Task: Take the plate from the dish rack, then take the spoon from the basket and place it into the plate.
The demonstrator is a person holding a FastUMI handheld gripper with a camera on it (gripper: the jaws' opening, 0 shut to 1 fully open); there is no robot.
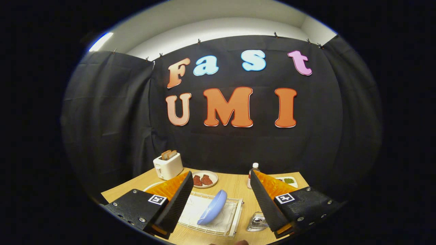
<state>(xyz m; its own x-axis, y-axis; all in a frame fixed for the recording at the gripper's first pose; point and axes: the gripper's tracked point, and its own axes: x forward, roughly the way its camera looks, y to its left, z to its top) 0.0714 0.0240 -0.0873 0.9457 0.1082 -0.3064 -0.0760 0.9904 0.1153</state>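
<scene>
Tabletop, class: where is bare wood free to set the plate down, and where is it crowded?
Bare table lies between the steak plate and the bottle, beyond the dish rack. The near strip between rack and clear basket is tight. The open tongs hold nothing.

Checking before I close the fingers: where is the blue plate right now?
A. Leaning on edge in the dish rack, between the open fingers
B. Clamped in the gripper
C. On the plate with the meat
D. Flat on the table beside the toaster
A: the blue plate leans on edge in the white dish rack, and the gripper is open, its fingers apart on either side, touching nothing.
</scene>
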